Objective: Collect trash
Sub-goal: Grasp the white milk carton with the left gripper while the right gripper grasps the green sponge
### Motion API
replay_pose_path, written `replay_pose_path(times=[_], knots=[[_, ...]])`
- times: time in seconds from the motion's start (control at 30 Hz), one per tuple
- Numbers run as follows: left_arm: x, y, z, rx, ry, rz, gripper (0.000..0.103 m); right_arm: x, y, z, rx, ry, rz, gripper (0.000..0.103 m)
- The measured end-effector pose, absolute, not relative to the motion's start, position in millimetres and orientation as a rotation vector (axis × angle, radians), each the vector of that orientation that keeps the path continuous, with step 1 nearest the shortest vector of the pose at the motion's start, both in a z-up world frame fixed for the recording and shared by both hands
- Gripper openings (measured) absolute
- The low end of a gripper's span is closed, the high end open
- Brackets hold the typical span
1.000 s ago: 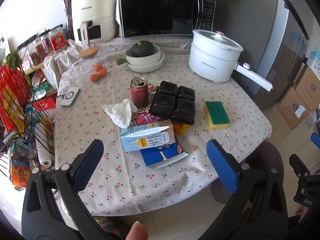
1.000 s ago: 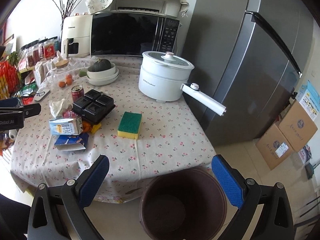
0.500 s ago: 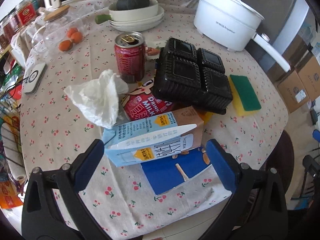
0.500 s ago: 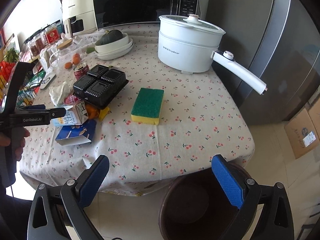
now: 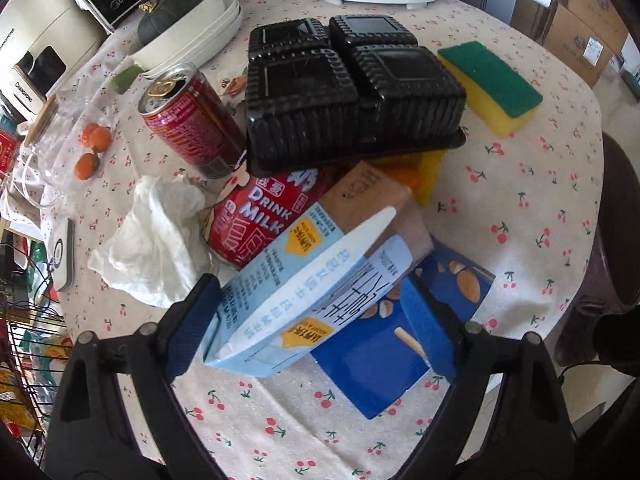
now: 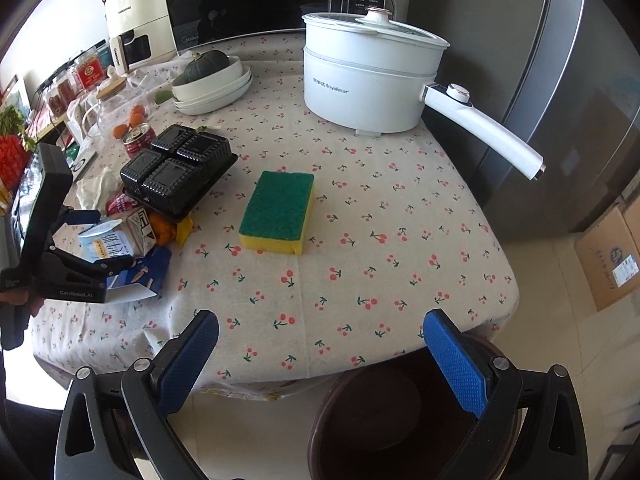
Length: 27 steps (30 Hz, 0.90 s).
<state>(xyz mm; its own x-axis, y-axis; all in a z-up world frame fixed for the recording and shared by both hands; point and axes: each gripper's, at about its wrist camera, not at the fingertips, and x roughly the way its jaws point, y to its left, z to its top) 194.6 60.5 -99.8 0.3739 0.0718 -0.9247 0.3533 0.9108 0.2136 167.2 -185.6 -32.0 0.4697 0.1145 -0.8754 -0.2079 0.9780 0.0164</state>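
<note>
The left gripper [image 5: 316,324] points steeply down at the trash pile, its jaws closing around the light blue milk carton [image 5: 304,288], which lies on its side between the blue pads; whether the pads press it yet cannot be told. Only the left wrist view shows the pile closely: under the carton lies a flattened dark blue box [image 5: 404,344], left of it a crumpled tissue [image 5: 156,236], behind it a red milk pack [image 5: 264,220], then an opened red can [image 5: 188,124] standing upright beside a black plastic tray [image 5: 348,92] that rests tilted on the pile.

Only the right wrist view shows the right gripper [image 6: 320,356], spread wide and empty, hovering over the near edge of the table [image 6: 360,272] with a brown bin [image 6: 400,412] on the floor just below the edge. That view also shows the left gripper [image 6: 100,244] from the side, at the table's left edge. A green-and-yellow sponge [image 6: 280,212] lies alone mid-table with bare cloth around it. Farther back stand a white cooking pot [image 6: 368,80], stacked bowls [image 6: 216,88] and a microwave [image 6: 256,0].
</note>
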Motion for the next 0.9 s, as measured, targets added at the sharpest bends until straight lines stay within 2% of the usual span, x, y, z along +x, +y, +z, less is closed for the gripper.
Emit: replay_pose_path(times=[0.13,0.3,0.5,0.8,0.9], knots=[[190,53,-107,0.55,1.144,-0.13,0.074,173,-185,-40,-0.078,1.09,0.196,0.103],[187,63,-101,0.481,1.145,-0.102,0.058,177,-180,-46,-0.065,1.102,0.199,0.103],[184,74,-86,0.37,1.115,-0.071,0.052,186,-171,-49,-0.053,1.085,0.216,0.103],[167,92,-66,0.092,1.13,-0.023,0.052,229,-144,-79,0.022,1.088,0.212,0.102],[163,100,-64,0.031,1.135,-0.016,0.052,245,-136,-92,0.025,1.083,0.19,0.099]])
